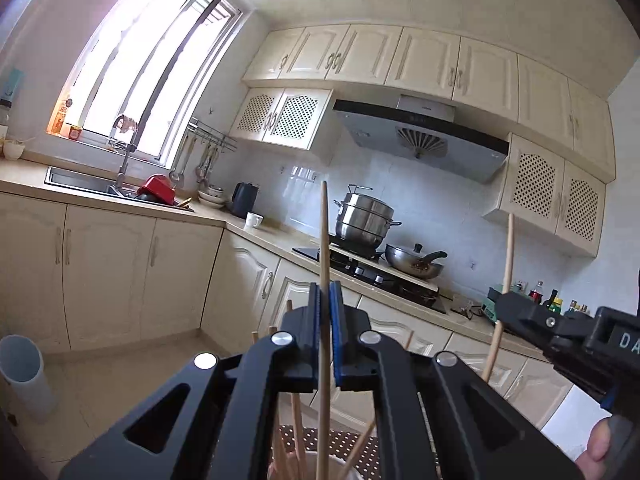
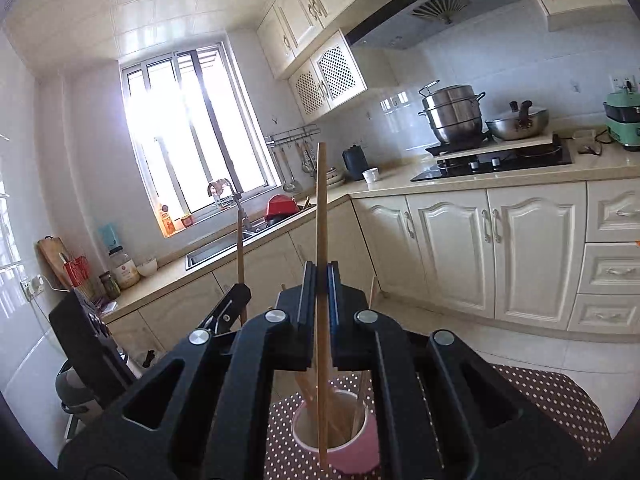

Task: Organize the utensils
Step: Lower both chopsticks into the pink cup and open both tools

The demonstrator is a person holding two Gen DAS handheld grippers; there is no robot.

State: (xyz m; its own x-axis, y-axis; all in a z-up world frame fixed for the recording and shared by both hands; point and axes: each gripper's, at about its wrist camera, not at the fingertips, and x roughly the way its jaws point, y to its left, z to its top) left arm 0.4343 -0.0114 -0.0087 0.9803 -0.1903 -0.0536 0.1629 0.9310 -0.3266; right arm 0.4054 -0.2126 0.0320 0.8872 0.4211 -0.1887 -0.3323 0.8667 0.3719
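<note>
Now the left gripper (image 1: pixel 325 292) is clamping a wooden chopstick (image 1: pixel 324 236) between its blue-lined jaws, the stick standing nearly upright, its tip rising well above the fingers and its lower end hanging down over the cup's mouth. The right gripper (image 2: pixel 320 276) is likewise pinching a second chopstick (image 2: pixel 321 208), upright, with its lower end hanging at the rim of the pink cup (image 2: pixel 362 452) below. More chopsticks (image 2: pixel 348 412) are leaning inside that cup, fanned against its wall. The cup is sitting on a brown dotted cloth (image 2: pixel 560 396) whose edge is curving off to the right. In the left wrist view the right gripper is showing at the right border, a hand (image 1: pixel 600 446) just below it; in the right wrist view the left gripper is sitting close on the left. Beyond both, open floor is stretching toward the cream base cabinets (image 2: pixel 492 248), with the counter edge, sink (image 1: pixel 80 182) and hob (image 2: pixel 500 160) well apart from the sticks.
</note>
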